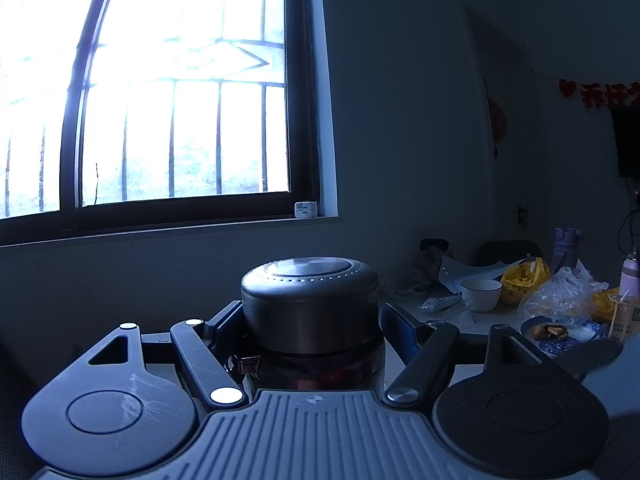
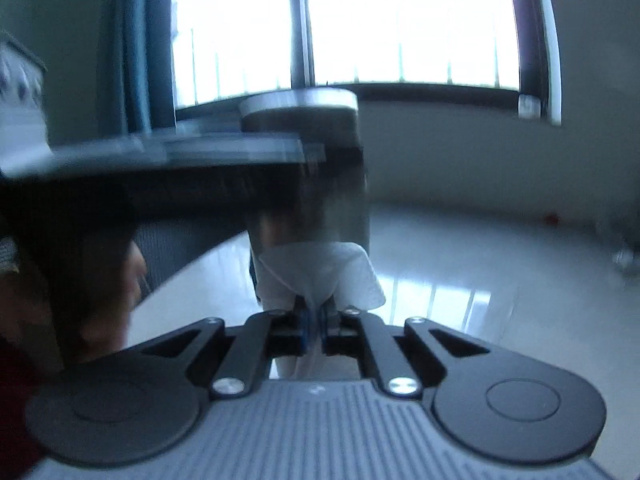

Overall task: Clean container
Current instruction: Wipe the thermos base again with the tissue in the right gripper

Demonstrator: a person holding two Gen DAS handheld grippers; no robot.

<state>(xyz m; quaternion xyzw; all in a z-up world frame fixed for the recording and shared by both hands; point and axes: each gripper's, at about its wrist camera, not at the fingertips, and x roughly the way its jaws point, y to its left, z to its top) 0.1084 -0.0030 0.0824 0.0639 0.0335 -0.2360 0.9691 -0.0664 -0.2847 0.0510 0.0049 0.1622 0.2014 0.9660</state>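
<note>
My left gripper (image 1: 312, 334) is shut on the container (image 1: 310, 300), an upright jar with a dark metal lid and a clear body holding something reddish; its fingers (image 1: 222, 322) clamp the jar just below the lid. In the right wrist view the same container (image 2: 308, 184) is blurred, with the left gripper's arm (image 2: 180, 160) reaching it from the left. My right gripper (image 2: 316, 316) is shut on a white tissue (image 2: 320, 268), which lies against the lower side of the jar.
To the right, a table carries a white bowl (image 1: 482, 294), a yellow bag (image 1: 520, 276), a clear plastic bag (image 1: 560, 296), a blue plate with food (image 1: 556, 332), a carton and bottles. A barred window (image 1: 160, 100) fills the wall ahead. A hand (image 2: 100, 280) shows at left.
</note>
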